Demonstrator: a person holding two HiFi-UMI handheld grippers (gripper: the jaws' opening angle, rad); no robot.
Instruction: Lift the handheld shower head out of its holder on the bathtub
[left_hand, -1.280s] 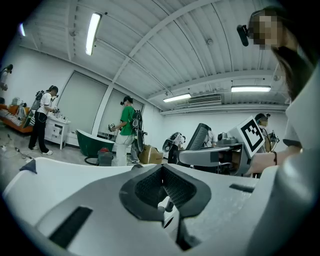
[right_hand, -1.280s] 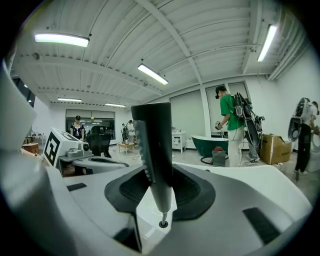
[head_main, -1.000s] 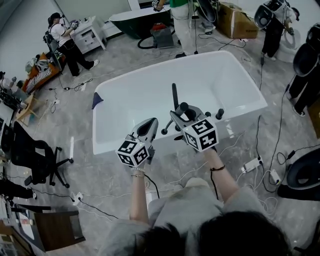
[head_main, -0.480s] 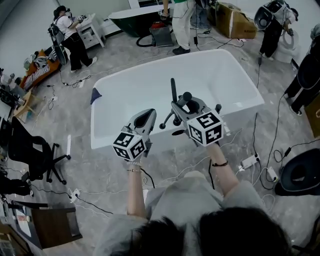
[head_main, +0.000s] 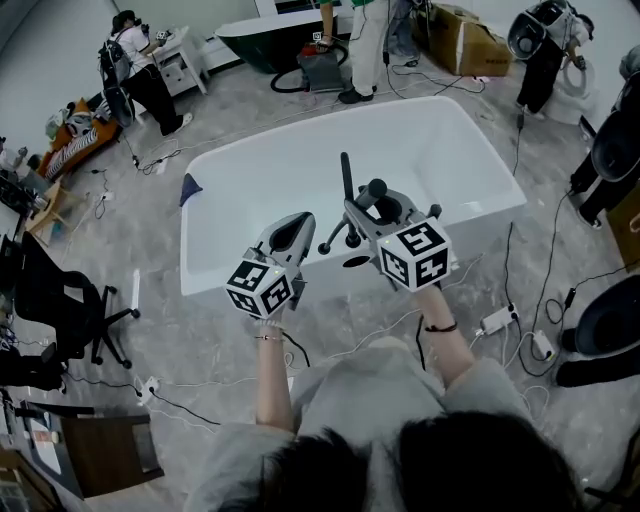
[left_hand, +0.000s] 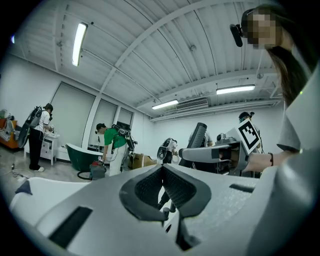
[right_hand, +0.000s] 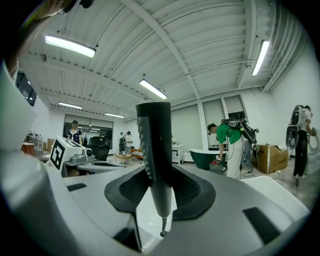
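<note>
A black handheld shower head (head_main: 346, 183) stands upright above the near rim of the white bathtub (head_main: 255, 165). My right gripper (head_main: 353, 213) is shut on its handle. In the right gripper view the dark wand (right_hand: 155, 145) rises between the two pads, and its thin lower end hangs down toward the tub. My left gripper (head_main: 298, 223) hovers just left of it over the same rim, shut with nothing between its fingers. In the left gripper view the pads meet at the tips (left_hand: 162, 172), and the shower head (left_hand: 204, 134) shows beyond them.
Black tap handles (head_main: 334, 241) and a knob (head_main: 436, 214) sit on the tub's near rim. Cables and a power strip (head_main: 497, 321) lie on the floor. An office chair (head_main: 70, 315) stands at the left. A green tub (head_main: 270, 40) and several people are farther off.
Both grippers have risen a little. The right one has carried the shower head upward with it, and the left one stays beside it, still shut.
</note>
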